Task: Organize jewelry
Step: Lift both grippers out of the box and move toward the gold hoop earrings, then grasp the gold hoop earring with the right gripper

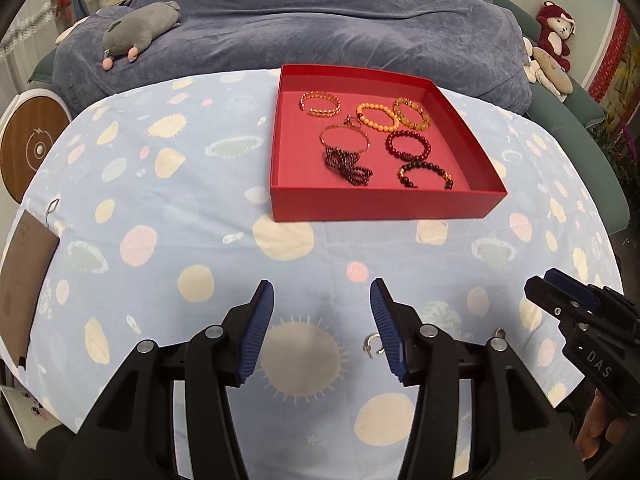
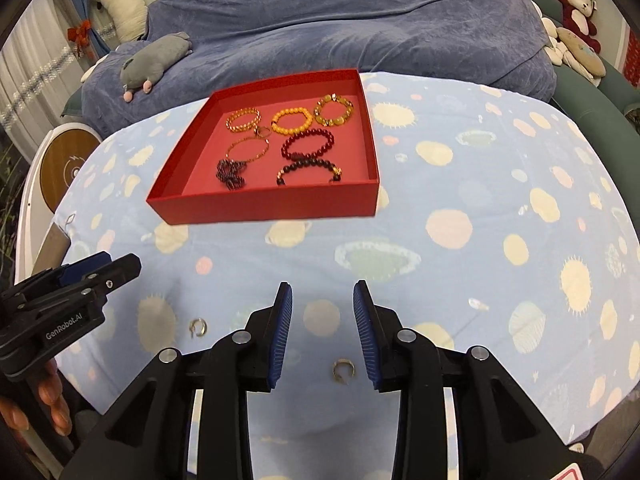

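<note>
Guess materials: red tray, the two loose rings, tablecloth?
Red tray: likely matte cardboard, thin straight walls, no shine.
Rings: look metal, silvery glints, open bands.
Tablecloth: printed woven fabric, soft creases, matte.

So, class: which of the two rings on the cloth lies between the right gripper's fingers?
The gold ring, low between the right gripper's fingers; the silver ring lies to its left.
</note>
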`<state>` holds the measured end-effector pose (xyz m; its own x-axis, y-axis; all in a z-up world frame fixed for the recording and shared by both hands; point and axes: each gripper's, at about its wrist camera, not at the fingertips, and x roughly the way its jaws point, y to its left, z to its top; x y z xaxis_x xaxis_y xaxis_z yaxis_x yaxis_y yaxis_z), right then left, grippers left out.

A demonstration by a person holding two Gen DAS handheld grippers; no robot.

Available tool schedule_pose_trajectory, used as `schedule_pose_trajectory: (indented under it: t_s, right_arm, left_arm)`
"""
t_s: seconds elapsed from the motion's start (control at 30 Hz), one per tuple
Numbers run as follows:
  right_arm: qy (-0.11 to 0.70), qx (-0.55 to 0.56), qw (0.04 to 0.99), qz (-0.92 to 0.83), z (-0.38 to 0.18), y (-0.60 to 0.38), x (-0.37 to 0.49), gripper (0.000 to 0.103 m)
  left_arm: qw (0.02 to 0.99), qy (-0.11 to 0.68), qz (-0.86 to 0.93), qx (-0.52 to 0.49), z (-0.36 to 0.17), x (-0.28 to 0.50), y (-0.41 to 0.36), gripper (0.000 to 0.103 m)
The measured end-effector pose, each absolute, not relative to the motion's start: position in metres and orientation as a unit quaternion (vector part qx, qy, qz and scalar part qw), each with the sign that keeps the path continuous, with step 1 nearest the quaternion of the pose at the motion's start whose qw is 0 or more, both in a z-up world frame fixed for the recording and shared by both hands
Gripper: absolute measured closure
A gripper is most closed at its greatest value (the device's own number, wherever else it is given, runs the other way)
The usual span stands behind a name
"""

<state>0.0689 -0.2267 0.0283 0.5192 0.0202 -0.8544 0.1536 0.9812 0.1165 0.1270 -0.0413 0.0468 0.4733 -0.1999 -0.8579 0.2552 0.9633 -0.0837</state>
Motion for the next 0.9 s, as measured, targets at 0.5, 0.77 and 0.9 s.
schedule_pose_trajectory:
  t_s: [0.5,0.77,0.9]
  right_arm:
    - [0.515,0.101,0.850,-0.052,-0.011,-0.225,0.020,0.071]
    - [0.515,0.104,0.849,-0.055,-0.016,-0.225,0.017,0.069]
    - [0.516,0.097,0.849,-0.056,-0.020,-0.224,0.023,0.069]
  left_arm:
    - [0.858,0.497,-0.115,0.049,0.027,0.081,-0.045,0.040]
    - [0.855,0.505,-0.112,0.046,0.019,0.068,-0.043,0.036]
    - [0.855,0.506,-0.105,0.045,0.015,0.065,-0.040,0.033]
